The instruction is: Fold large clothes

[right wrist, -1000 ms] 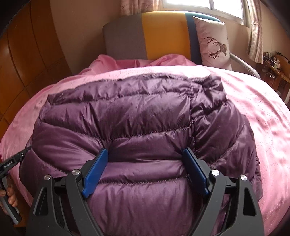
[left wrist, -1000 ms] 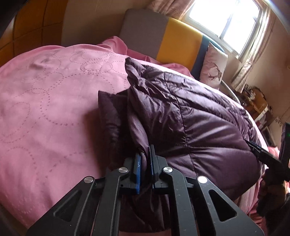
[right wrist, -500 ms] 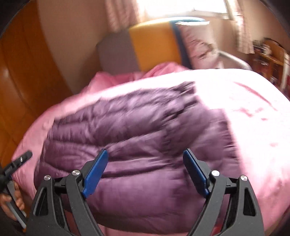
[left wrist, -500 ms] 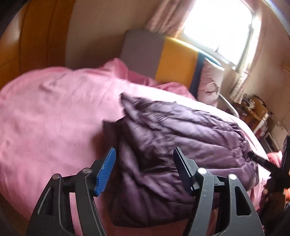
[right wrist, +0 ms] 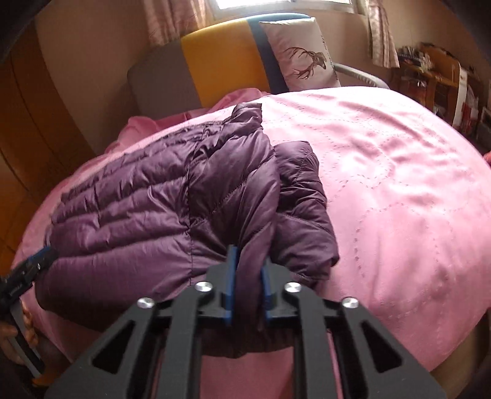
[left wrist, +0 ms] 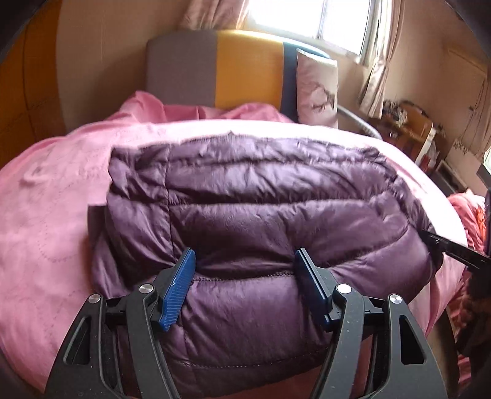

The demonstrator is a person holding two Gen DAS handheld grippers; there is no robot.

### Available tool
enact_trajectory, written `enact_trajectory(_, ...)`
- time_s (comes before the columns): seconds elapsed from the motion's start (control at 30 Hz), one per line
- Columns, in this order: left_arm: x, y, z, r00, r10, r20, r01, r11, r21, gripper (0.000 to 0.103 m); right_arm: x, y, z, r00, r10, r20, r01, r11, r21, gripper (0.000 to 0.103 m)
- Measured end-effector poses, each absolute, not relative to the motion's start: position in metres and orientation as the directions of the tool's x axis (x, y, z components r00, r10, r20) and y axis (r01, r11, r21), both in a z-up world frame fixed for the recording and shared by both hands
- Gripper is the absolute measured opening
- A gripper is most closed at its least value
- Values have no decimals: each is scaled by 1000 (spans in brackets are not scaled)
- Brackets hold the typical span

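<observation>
pink bedspread (left wrist: 46, 214), purple jacket (left wrist: 260, 214), window (left wrist: 337, 18)

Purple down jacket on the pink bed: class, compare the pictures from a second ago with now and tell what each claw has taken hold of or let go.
The left claw has let go of the jacket's edge, opened, and moved along to straddle its near fold. The right claw, open a second ago, has shifted to the right end of the purple down jacket and clamped shut on it. The jacket stays folded on the pink bedspread; the deer pillow is unmoved.
</observation>
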State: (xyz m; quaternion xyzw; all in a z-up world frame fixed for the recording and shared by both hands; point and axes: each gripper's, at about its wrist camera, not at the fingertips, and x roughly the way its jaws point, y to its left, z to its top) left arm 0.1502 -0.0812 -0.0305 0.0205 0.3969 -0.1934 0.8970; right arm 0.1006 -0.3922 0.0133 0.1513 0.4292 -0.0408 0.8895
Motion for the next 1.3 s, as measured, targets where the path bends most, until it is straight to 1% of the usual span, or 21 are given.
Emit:
enact_trajectory(0.13,145,-82,-45,580,-338,-741,360,923,-139,66,84,-393,-3,580,31,-814,209,960,185,5)
enact_trajectory(0.27,142,-86,-49,581,-320,-749,356,927,-120,66,78,-399,-9,583,55,-810,238,942,236,6)
enact_trajectory(0.33,146,-80,-36,583,-349,-734,348,923,-162,66,77,-401,-4,589,54,-806,236,943,235,7)
enact_trajectory(0.37,147,-77,-29,597,-360,-717,343,922,-178,66,77,-404,-1,593,51,-804,237,943,235,10)
enact_trajectory(0.43,149,-75,-16,633,-359,-686,336,926,-174,66,76,-406,10,615,35,-788,248,940,235,24)
enact_trajectory(0.47,150,-75,-10,646,-360,-673,337,926,-172,66,74,-406,18,637,28,-771,249,938,240,44)
enact_trajectory(0.5,154,-76,-4,656,-363,-661,339,925,-171,66,73,-404,27,662,19,-749,245,939,240,49)
enact_trajectory(0.63,172,-92,6,661,-365,-655,346,924,-166,66,84,-388,48,706,43,-707,195,948,252,51)
enact_trajectory(0.7,183,-107,6,658,-366,-658,352,922,-161,66,97,-377,54,718,52,-694,173,953,250,62)
enact_trajectory(0.83,203,-131,0,640,-360,-679,349,923,-161,66,131,-352,58,726,81,-683,125,961,248,66)
enact_trajectory(0.87,207,-134,-3,637,-357,-683,344,925,-163,66,140,-348,55,719,80,-691,124,963,240,68)
enact_trajectory(1.0,222,-146,-16,629,-326,-706,307,938,-160,66,165,-333,37,685,64,-726,118,973,198,69)
enact_trajectory(1.17,232,-152,-36,618,-296,-728,274,949,-153,66,167,-328,17,674,64,-736,115,975,190,72)
enact_trajectory(1.3,233,-160,-59,639,-252,-727,271,958,-94,66,167,-323,5,673,69,-736,109,976,191,73)
